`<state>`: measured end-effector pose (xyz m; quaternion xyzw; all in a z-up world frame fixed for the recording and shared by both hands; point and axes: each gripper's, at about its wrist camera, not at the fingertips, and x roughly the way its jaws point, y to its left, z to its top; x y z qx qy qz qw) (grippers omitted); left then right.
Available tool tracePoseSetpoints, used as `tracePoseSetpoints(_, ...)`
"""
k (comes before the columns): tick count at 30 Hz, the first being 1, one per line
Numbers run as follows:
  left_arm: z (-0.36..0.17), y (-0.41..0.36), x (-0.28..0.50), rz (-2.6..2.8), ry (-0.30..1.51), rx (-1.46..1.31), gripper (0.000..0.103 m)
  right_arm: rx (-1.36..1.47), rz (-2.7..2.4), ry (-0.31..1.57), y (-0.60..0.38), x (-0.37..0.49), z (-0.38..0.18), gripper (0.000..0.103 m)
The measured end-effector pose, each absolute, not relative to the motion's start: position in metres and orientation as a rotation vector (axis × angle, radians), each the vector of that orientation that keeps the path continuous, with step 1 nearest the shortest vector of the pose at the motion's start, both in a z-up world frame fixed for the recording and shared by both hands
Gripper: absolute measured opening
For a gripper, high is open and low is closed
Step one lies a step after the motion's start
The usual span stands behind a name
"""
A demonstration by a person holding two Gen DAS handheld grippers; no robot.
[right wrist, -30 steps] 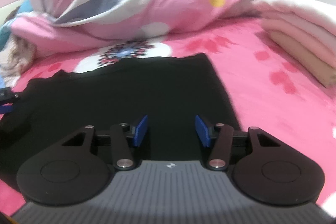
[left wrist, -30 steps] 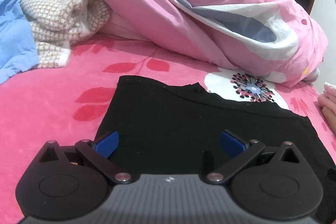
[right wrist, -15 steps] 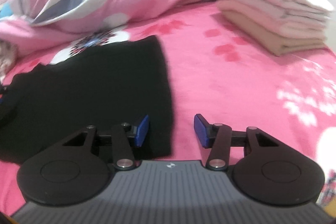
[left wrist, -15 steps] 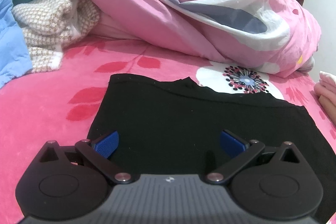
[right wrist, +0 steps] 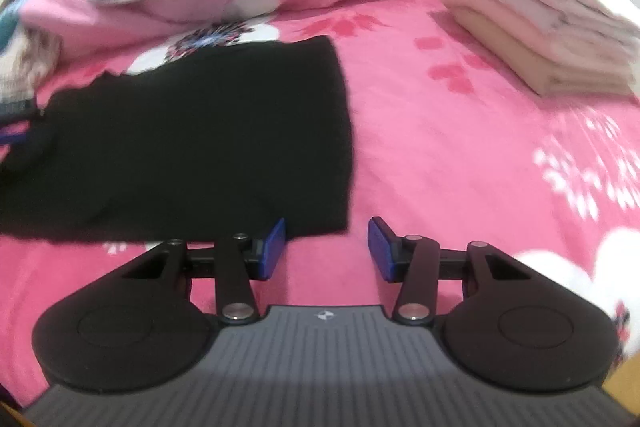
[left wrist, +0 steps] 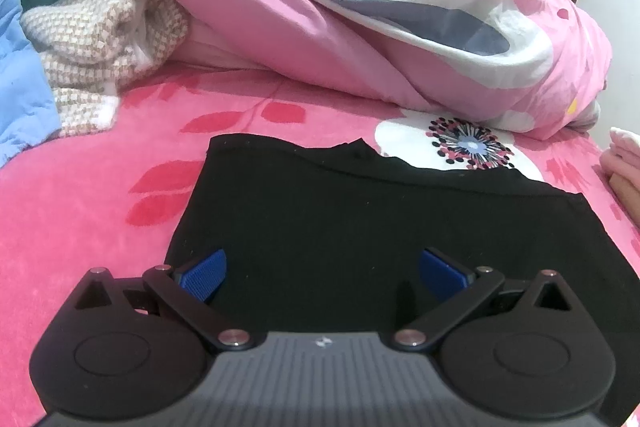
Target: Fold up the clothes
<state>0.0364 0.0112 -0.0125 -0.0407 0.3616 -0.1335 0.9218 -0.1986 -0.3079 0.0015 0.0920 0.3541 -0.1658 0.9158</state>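
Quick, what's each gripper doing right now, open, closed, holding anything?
Left gripper: open, empty, over the black garment.
Right gripper: open, jaws just closing a little, nothing between them, by the garment's corner.

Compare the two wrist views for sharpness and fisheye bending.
Left wrist view: sharp, with a crisp weave on the checked knit and a clean edge on the black garment. Right wrist view: smeared, blurring the folded stack and the sheet's flowers. Both curve the bed sheet toward the rounded dark corners.
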Motion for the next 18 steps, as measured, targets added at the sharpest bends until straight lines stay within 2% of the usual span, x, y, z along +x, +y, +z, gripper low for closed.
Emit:
tracePoseSetpoints(4,-0.014,0.011,0.037,-0.27,0.746,-0.078,0.103,0.174,-0.174,0.679,-0.272,-0.184,0.015,0.04)
tracePoseSetpoints(8,-0.016,0.014,0.039,-0.26,0.748,-0.081,0.103,0.077,-0.048,0.693,-0.233,-0.152,0.005,0.04)
tracePoseSetpoints(12,-0.016,0.017,0.04,-0.255,0.753,-0.096,0.103,0.061,-0.042,0.754,-0.238,-0.159,-0.016,0.039)
tracePoseSetpoints(18,-0.016,0.017,0.041,-0.251,0.754,-0.094,0.103,0.091,-0.055,0.753,-0.242,-0.175,0.004,0.038)
